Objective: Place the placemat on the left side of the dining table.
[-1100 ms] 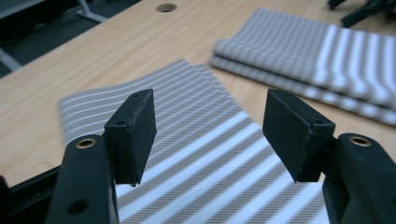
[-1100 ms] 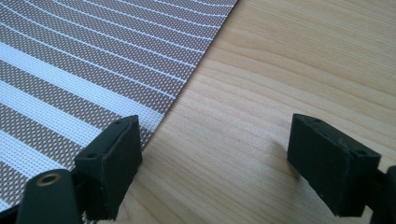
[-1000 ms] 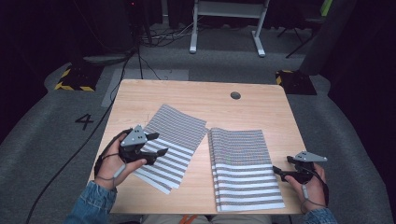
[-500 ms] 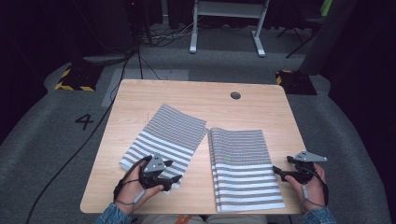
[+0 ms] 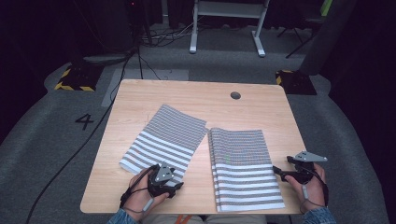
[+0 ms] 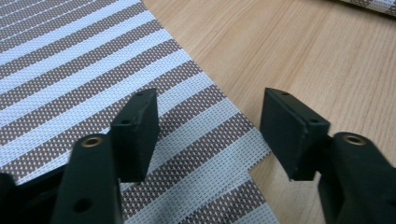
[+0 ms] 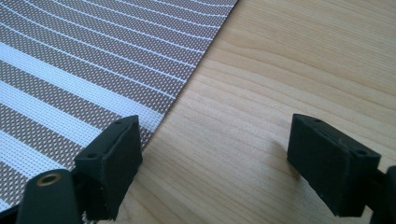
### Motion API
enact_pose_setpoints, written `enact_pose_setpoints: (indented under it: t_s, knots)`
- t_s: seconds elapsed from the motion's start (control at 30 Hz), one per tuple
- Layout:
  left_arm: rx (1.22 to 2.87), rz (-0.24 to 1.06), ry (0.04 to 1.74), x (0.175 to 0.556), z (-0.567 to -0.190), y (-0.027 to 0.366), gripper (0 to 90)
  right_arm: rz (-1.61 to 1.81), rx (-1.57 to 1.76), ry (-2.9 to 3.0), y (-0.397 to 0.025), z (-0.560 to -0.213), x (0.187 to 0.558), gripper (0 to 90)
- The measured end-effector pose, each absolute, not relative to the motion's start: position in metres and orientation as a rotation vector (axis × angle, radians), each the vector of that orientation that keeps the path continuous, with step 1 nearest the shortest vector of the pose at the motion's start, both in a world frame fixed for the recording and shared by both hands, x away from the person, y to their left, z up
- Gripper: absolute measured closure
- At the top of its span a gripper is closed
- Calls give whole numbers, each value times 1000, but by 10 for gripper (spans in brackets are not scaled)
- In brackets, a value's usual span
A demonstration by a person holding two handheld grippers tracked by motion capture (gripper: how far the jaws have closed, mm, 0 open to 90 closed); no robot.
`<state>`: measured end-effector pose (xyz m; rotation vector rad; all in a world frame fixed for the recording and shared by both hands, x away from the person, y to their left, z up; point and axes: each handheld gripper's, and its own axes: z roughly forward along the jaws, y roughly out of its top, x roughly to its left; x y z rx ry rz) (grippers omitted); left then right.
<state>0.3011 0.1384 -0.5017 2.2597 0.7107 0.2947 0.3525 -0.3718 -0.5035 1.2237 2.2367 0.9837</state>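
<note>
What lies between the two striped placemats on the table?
Bare wooden table: in the high view a narrow wedge of it separates the left striped placemat from the right striped placemat.

bare table [image 5: 187,95] beyond mats, strip between mats open

The left tongs [image 5: 175,184] hide the left mat's [image 5: 163,137] near corner.
</note>
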Motion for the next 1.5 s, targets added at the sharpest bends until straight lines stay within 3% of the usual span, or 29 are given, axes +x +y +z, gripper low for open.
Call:
enact_pose_setpoints:
  t_s: [0.07,0.13,0.4,0.67,0.87,1.13,1.3,1.5]
  knots:
    - [2253,317,720,301,-502,139,456,985,1226,2237,-372,-504,352,179]
    - [2240,325,733,303,-502,143,608,983,1223,2236,-372,-504,352,180]
    - [2232,335,715,304,-497,150,819,984,1223,2237,-372,-503,352,180]
    - [2201,177,549,285,-489,191,837,985,1223,2237,-372,-503,353,180]
    - [2062,102,571,274,-475,223,820,985,1224,2237,-372,-503,353,181]
    - [2125,22,563,271,-470,240,804,985,1227,2234,-371,-503,352,181]
    - [2098,85,597,267,-471,245,844,985,1226,2235,-372,-503,353,181]
    - [2023,202,610,267,-446,251,855,987,1232,2232,-371,-503,353,182]
